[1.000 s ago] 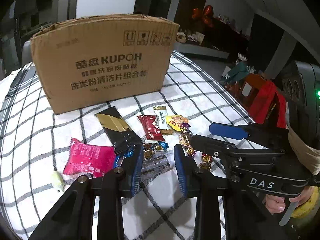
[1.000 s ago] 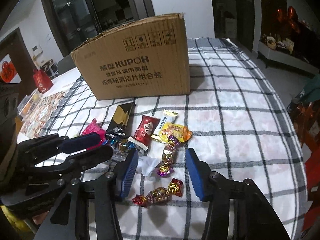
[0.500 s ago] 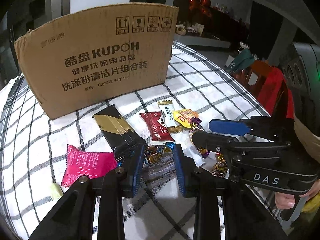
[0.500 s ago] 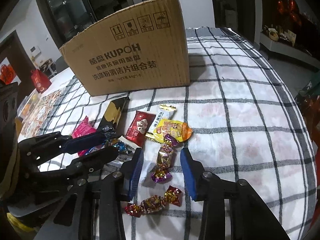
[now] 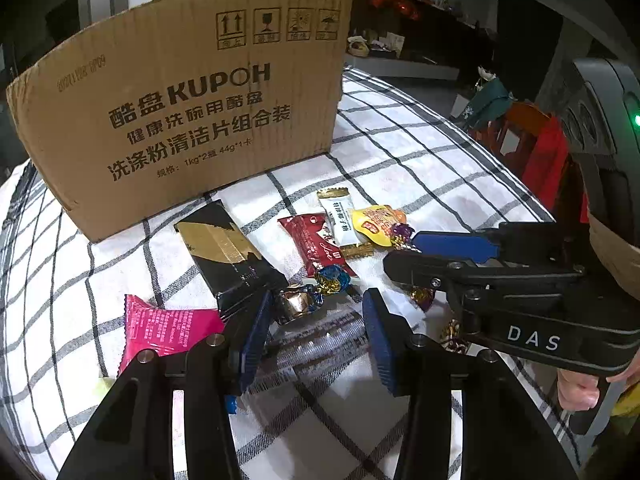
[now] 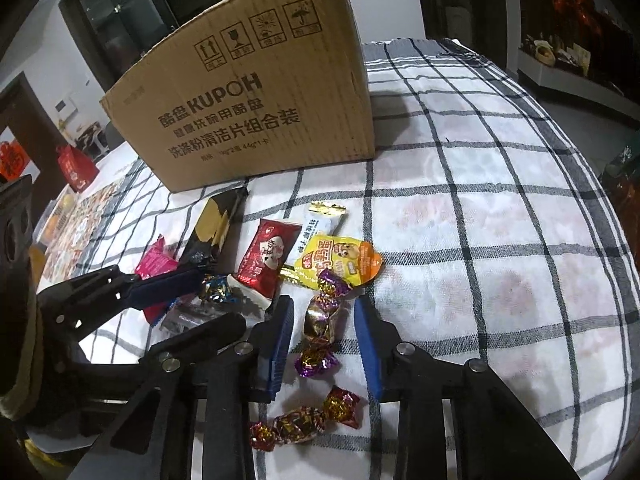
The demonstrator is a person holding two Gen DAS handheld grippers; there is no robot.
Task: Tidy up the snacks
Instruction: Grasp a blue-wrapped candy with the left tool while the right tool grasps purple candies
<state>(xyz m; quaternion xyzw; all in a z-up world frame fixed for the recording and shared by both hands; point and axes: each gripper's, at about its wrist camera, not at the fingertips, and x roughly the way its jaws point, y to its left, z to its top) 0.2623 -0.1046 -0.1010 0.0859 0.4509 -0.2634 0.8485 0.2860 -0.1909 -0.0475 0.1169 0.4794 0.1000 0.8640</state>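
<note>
- Nearest in the right wrist view lies a red-and-gold wrapped candy (image 6: pixel 306 420) on the checked tablecloth (image 6: pixel 480 280), nearer the camera than the jaws' tips.
- The right gripper (image 6: pixel 323 334) straddles a gold candy with purple twisted ends (image 6: pixel 320 320); its jaws have just been closing, but a gap shows on both sides of the candy, so they stand open around it, not yet pressing.
- The left gripper (image 5: pixel 316 336) stands over a clear plastic wrapper (image 5: pixel 316 346) lying flat on the cloth; its jaws have just been opening and are apart, gripping nothing.
- Just beyond the left jaw tip sits a blue-and-gold foil candy (image 5: pixel 298 300), with a second, blue-ended one (image 5: pixel 332 276) touching it.
- A pink packet (image 5: pixel 168 328) lies left of the left gripper, partly behind its arm.
- Farther on, a black-and-gold bar packet (image 5: pixel 228 256) lies at a slant, pointing toward the box.
- Right of it come a red packet (image 5: pixel 316 240), a white bar with gold ends (image 5: pixel 344 220) and a yellow-orange pouch (image 5: pixel 378 224), the three overlapping.
- The person's hand (image 5: pixel 580 388) shows at the right edge of the left wrist view, under the right gripper's body.
- Farthest stands a brown cardboard box (image 5: pixel 188 112) printed KUPOH, upright on the table toward its far edge, well apart from the candies near the grippers.
</note>
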